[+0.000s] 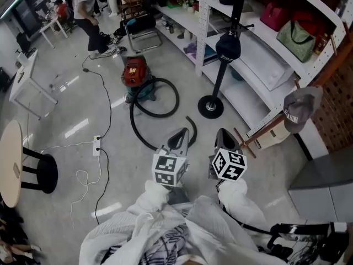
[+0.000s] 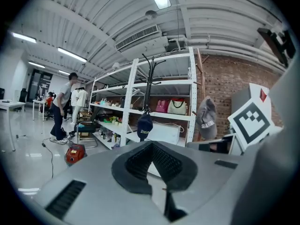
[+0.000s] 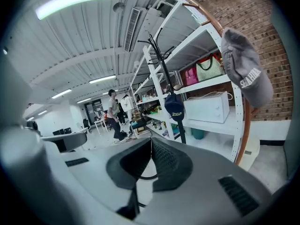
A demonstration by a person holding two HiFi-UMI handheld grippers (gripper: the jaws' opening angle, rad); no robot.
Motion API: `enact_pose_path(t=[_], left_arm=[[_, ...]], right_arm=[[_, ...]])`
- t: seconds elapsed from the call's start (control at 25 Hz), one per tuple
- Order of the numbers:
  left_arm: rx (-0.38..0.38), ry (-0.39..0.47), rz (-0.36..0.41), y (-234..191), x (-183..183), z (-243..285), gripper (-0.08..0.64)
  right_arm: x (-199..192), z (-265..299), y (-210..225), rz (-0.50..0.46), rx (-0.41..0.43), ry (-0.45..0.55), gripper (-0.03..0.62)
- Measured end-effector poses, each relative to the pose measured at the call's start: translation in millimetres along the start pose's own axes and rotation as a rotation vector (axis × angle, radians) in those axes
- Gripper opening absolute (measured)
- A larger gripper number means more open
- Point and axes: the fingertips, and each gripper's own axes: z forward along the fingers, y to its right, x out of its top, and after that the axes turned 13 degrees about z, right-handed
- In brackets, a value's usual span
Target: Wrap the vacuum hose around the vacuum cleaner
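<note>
The vacuum (image 1: 135, 76), a squat canister with a red top over a dark teal base, is standing on the glossy grey floor (image 1: 71, 101) in front of the white shelves (image 1: 190, 21), well ahead of both grippers. Its black hose (image 1: 177, 99) is lying loose on the floor, not wound around the body. It is curling in one round loop just right of the canister and sweeping out in a wider arc that is running near the left gripper (image 1: 186, 132). That gripper is showing its jaws pressed together with nothing between them, and the right gripper (image 1: 223, 132) is likewise closed and empty. A coat stand (image 1: 219, 65) is standing right of the loop.
</note>
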Motion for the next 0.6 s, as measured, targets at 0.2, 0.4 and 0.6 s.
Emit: enact_pose_path(t=[0.2,0.4,0.6], left_arm=[[0.01,-0.024,-0.002,-53,6,46,0.0],[0.047,-0.065,-0.016,-95,-25,93,0.0],[0.085,-0.149,-0.087,-112,-68,139,0.0]], right_arm=[[16,77,-13,0.008,0.008,-0.016,0.014],[12,145,-14,0.0,0.019,-0.072,0.014],[-25,207,19,0.011,-0.006,-0.199,0.014]])
